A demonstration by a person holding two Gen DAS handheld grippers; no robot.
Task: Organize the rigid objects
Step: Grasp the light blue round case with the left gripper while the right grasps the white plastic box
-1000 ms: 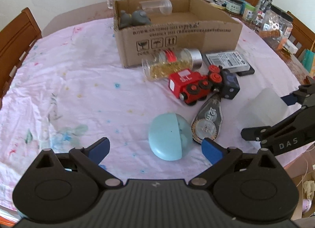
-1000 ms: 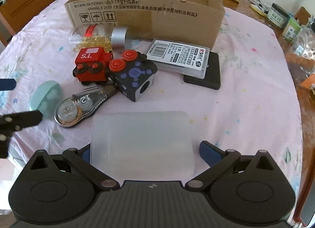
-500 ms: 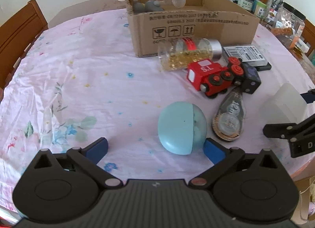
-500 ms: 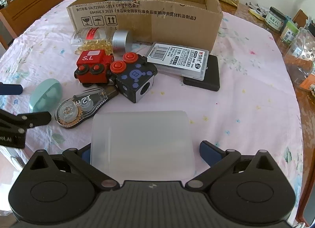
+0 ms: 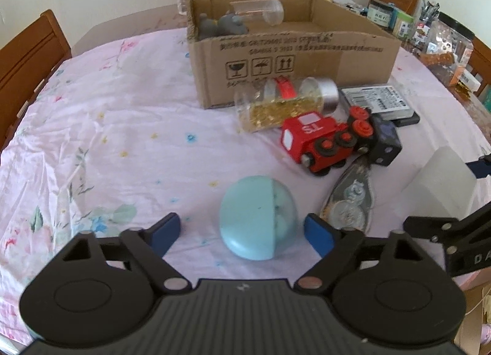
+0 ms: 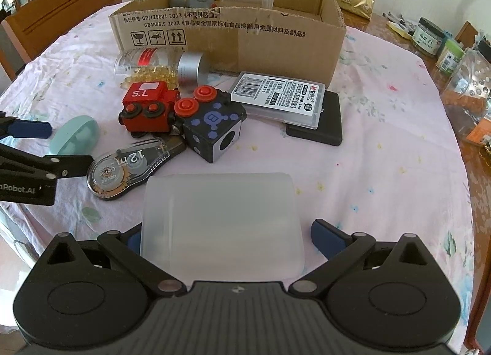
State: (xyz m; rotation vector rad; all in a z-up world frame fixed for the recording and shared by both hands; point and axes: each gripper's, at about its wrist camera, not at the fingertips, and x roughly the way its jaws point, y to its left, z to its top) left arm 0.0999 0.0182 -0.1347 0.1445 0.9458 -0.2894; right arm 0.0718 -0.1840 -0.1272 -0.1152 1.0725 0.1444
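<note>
**A:** Holding the left gripper (image 5: 242, 232) spread wide, low over the tablecloth (image 5: 122, 140), blue pads (image 5: 167, 229) on either side of the teal egg (image 5: 257, 217) and touching neither flank. Close now?

**B:** Not yet. Push forward a little first, to catch the egg at its widest and not at the near end. Looks smooth and rounded, so likely to squirt out of a pinch taken near the tip.

**A:** Worried about the correction tape (image 5: 349, 198), lying just beside the right-hand pad.

**B:** Rightly. Keep that pad off it, or risk dragging it along. Shift slightly left, or turn the wrist, before closing.

**A:** On the other side, right gripper (image 6: 229, 238) apparently pinching the frosted plastic case (image 6: 221, 217), tilted up off the cloth near the table's edge.

**B:** Hard to judge how firmly. One pad half hidden behind the case, and what seems a sliver of gap at the other. Squeeze evenly and avoid swinging it into the left gripper close by.

**A:** Then where with the egg?

**B:** Into the cardboard box (image 5: 307, 48), beyond the red train (image 5: 316, 140) and the jar of yellow beads (image 5: 285, 103), next to the grey toy (image 5: 221, 25) and clear jar (image 5: 260, 10) lying inside. Lift high enough to pass over the heap and the front wall, lower inside, release gently
</note>
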